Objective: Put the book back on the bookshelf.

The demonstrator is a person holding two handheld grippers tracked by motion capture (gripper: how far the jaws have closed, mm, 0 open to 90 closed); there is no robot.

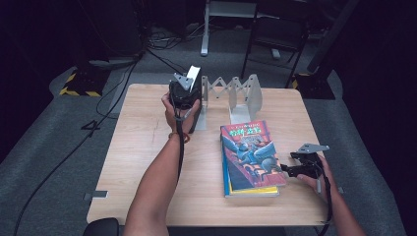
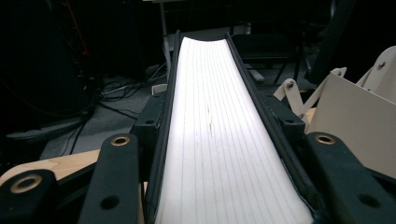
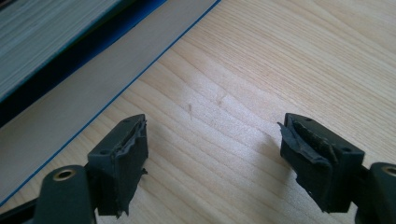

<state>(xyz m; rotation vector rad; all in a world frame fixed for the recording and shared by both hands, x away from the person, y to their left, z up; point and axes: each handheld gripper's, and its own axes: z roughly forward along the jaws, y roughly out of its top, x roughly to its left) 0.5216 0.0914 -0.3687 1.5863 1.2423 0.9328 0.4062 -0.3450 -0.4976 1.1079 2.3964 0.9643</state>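
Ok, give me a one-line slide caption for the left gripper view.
Left gripper clamps a book by its covers, white page edges facing the camera, beside the folding white rack.

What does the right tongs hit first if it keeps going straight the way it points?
Probably the stack of books. The right tongs stands open just off the stack's right edge, low over the table, aimed at the stack. In the right gripper view the stack lies slightly off-centre, so bare table might come first.
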